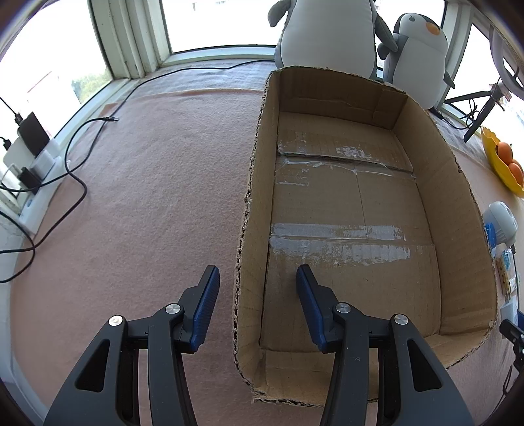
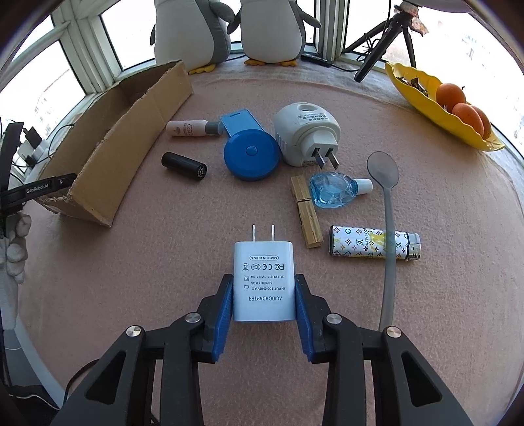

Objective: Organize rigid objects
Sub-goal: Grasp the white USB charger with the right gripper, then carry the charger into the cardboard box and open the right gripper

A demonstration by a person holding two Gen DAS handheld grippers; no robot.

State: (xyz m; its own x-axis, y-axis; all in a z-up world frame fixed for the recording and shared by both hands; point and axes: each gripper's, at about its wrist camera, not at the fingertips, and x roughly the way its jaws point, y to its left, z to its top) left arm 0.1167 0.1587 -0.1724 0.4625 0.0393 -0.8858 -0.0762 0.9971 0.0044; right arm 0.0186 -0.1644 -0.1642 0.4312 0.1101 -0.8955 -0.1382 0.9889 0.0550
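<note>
Right tongs (image 2: 263, 301) pinch white adapter (image 2: 263, 278); left tongs (image 1: 258, 295) spread, straddling cardboard box (image 1: 252, 203) left wall.

- The left wrist view looks forward and down along the left tool (image 1: 258, 278), from close above the near left corner of the cardboard box (image 1: 347, 209); it sees straight into the box's bare inside, with windows beyond.
- The right wrist view looks forward along the right tool (image 2: 263, 288), low and close over the pink bench (image 2: 163, 255), facing the windows.
- Both views share the box (image 2: 108, 154), seen from outside at left in the right view, the two penguin plushes (image 1: 416, 55) (image 2: 271, 29), the yellow fruit dish (image 1: 497, 164) (image 2: 435, 105) and a black tripod (image 1: 481, 111) (image 2: 383, 39).
</note>
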